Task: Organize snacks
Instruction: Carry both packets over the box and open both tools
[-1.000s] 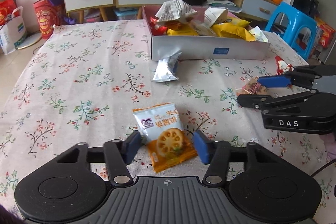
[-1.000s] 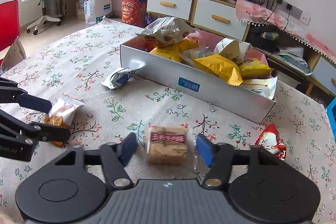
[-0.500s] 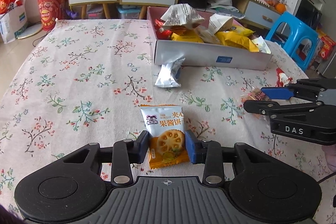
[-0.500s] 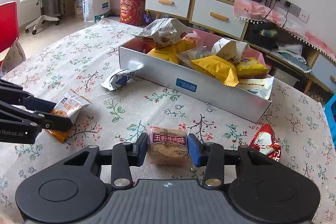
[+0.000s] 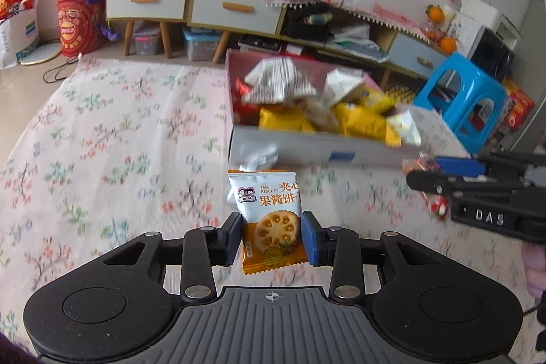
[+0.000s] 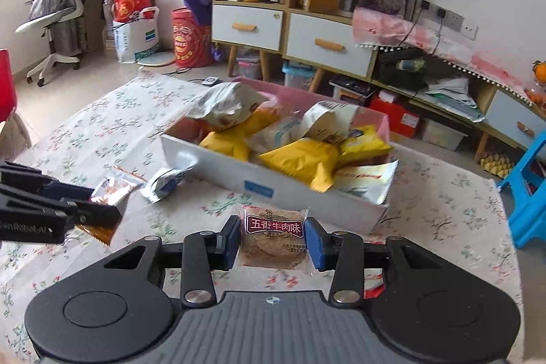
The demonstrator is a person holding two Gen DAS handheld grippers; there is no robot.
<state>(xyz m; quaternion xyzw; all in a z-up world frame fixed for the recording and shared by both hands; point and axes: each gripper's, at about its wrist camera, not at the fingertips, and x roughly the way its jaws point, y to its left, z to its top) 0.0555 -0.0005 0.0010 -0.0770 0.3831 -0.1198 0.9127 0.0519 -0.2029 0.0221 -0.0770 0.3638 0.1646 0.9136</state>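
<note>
The left tool (image 5: 271, 239) pinched the jam biscuit packet (image 5: 268, 217). The right tool (image 6: 271, 241) pinched the beef cake (image 6: 273, 239). The snack box (image 6: 273, 183) sat just above both, mid-frame.

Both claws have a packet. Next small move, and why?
Probably carry both forward over the white cardboard box and release. Left claw grips the orange-and-white jam biscuit packet, right claw the clear-wrapped brown biscuit; the box holds the other snacks.
</note>
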